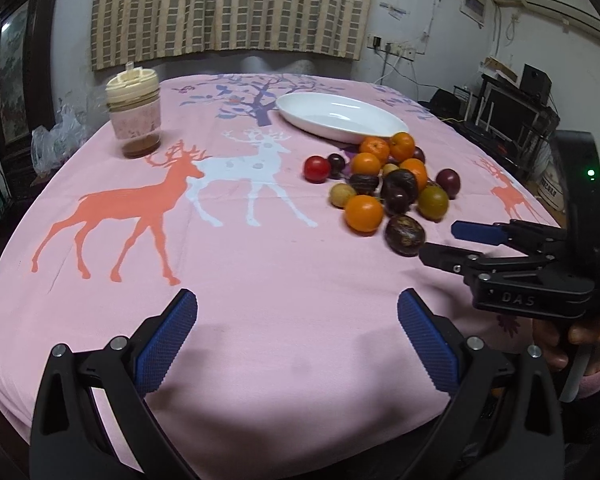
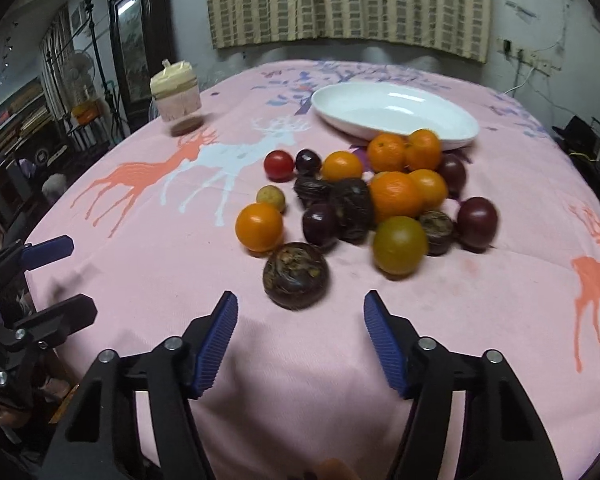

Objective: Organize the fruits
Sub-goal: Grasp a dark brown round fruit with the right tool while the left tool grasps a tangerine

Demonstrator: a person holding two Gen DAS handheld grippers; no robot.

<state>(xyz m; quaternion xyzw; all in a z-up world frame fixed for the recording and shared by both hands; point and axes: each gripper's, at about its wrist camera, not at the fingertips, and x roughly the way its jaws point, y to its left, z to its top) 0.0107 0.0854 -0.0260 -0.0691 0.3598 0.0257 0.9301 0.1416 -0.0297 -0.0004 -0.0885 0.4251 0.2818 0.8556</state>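
**Inspector:** On the pink cloth (image 1: 260, 264), fruit pile (image 2: 364, 200) lies loose, just in front of the white dish (image 2: 392, 114). Dish holds no fruit. Confirm?

**Assistant:** Confirmed. Two oranges (image 2: 386, 152) sit against the dish's near rim. One orange (image 2: 259, 227) lies at the pile's left edge, a small yellow fruit (image 2: 271, 197) just behind it. A red fruit (image 2: 278, 165) and a dark plum (image 2: 308, 161) lie side by side on the far left.

**Inspector:** Nearest item?

**Assistant:** A dark wrinkled fruit (image 2: 295, 274), apart from the pile on the near side, directly ahead of the right gripper (image 2: 300, 336). A greenish fruit (image 2: 399, 245) sits to its right. A purple one (image 2: 477, 221) lies on the pile's right edge.

**Inspector:** Right fingers?

**Assistant:** Spread wide, nothing between them. The wrinkled fruit is just beyond the tips, not touched. In the left view the tips point at that same fruit (image 1: 405, 235) from the side.

**Inspector:** Left gripper (image 1: 298, 322)?

**Assistant:** Also spread wide, holding nothing, over bare cloth well short of the pile. The right view shows it at the cloth's left edge.

**Inspector:** Other items?

**Assistant:** A lidded jar (image 1: 134, 114) stands upright at far left, well apart from the fruit. Deer prints (image 1: 140, 200) lie between jar and pile.
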